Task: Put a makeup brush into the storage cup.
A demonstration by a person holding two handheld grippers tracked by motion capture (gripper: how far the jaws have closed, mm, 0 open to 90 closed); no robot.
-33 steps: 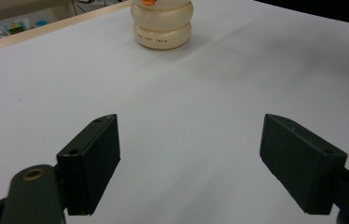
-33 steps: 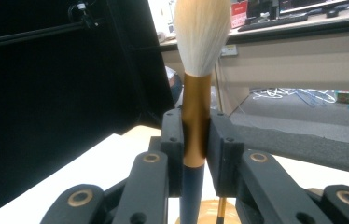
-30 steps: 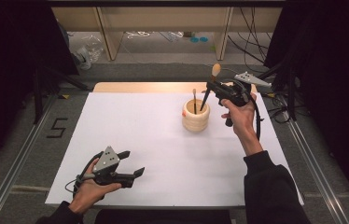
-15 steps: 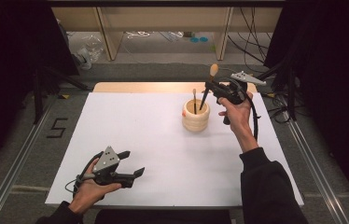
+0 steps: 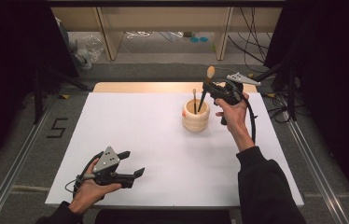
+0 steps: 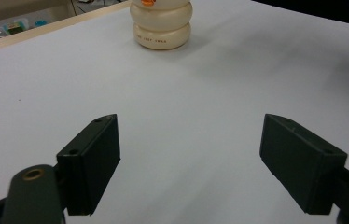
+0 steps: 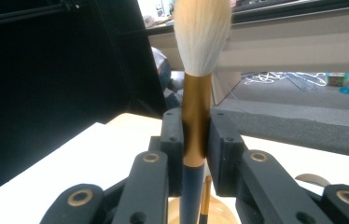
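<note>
The right gripper (image 7: 196, 140) had its two black jaws clamped on the gold ferrule of a makeup brush (image 7: 196, 116) standing upright with pale bristles on top, its dark handle running down beside a thinner second brush (image 7: 205, 198) above the wooden holder (image 7: 221, 205)

brush (image 7: 196, 135): pale cream bristles, gold ferrule, dark navy handle
second brush (image 5: 194, 99): light tip, dark handle
holder (image 5: 196, 115): cream, ribbed in stacked rings; small reddish print low on its side
table sheet (image 5: 140, 126): plain white
table edge (image 5: 130, 87): light wood, far side
right gripper (image 5: 206, 87): black jaws, brass-coloured rivets, grey plate
left gripper (image 5: 133, 164): black, grey plate
sleeve (image 5: 261, 186): black
floor mark (image 5: 57, 127): black "5" on grey
</note>
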